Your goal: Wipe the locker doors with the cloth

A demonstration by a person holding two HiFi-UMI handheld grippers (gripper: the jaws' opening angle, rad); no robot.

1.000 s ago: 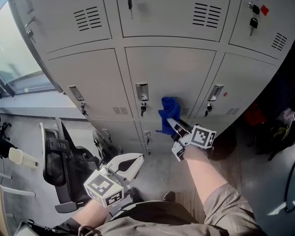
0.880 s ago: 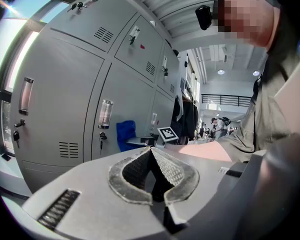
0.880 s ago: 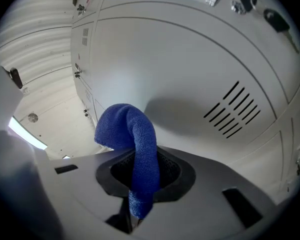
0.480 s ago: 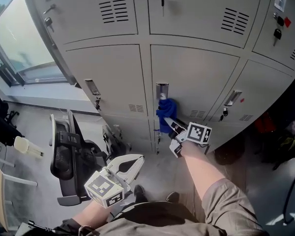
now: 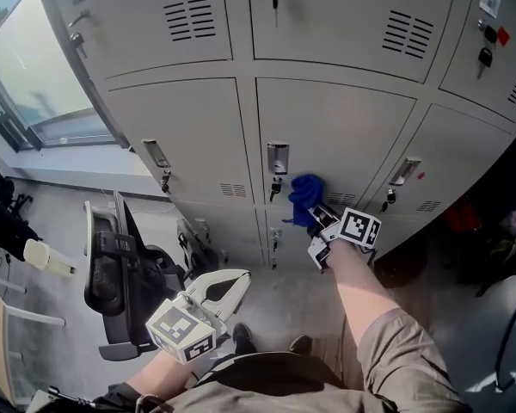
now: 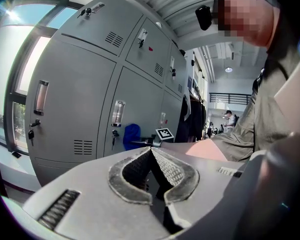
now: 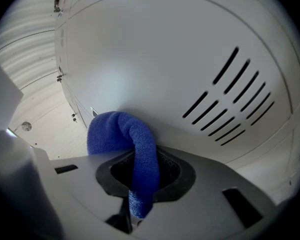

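A wall of grey lockers fills the head view; the middle door (image 5: 327,140) has a handle and key (image 5: 277,163) at its lower left and vent slots at its lower right. My right gripper (image 5: 321,216) is shut on a blue cloth (image 5: 306,193) and presses it against that door's bottom part, right of the handle. In the right gripper view the blue cloth (image 7: 135,154) bulges out of the jaws against the door (image 7: 155,59), beside the vent slots (image 7: 235,99). My left gripper (image 5: 232,284) hangs low near my body, jaws shut, holding nothing; its pads (image 6: 171,170) meet.
A black office chair (image 5: 120,274) stands on the floor at the left, under a window (image 5: 34,67). Dark bags and clothing (image 5: 499,222) sit at the right by the lockers. Keys hang in neighbouring doors (image 5: 165,179). A second person stands far off down the room (image 6: 229,118).
The right gripper has slid the cloth to the right along the door's lower part, from over the handle towards the vent slots. The left gripper has stayed put.
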